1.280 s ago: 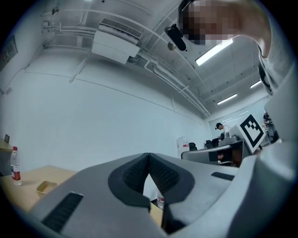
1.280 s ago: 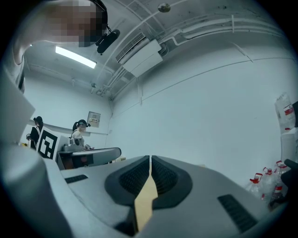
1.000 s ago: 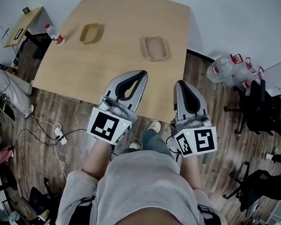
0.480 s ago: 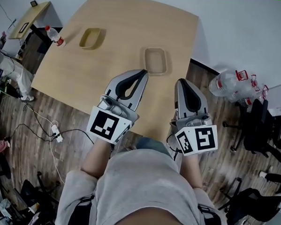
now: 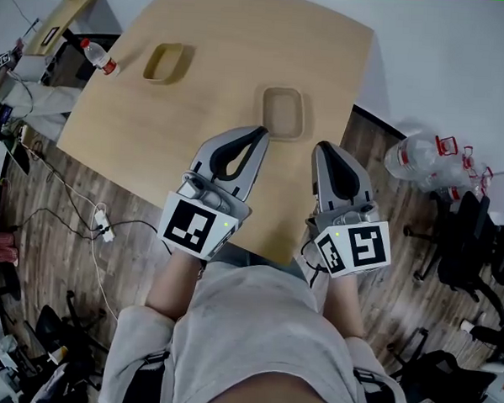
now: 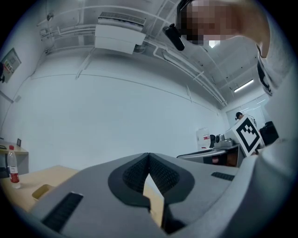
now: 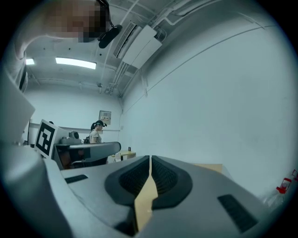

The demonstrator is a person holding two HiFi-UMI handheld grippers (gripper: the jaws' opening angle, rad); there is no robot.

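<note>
My left hand-held gripper [image 5: 257, 134] and right hand-held gripper [image 5: 324, 147] are closed, empty, above near edge of desk [image 5: 155, 124]; tray [image 5: 283, 114] at 12 o'clock, lengthwise 12–6.

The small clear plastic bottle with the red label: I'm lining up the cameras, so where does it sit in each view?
Head view: the small clear plastic bottle with the red label is at the upper left, at the left edge of the light wooden table.
Left gripper view: far left, standing upright.
Right gripper view: not in it.
Shared landmark: the table, also seen low left in the left gripper view and as a tan strip in the right gripper view.
</note>
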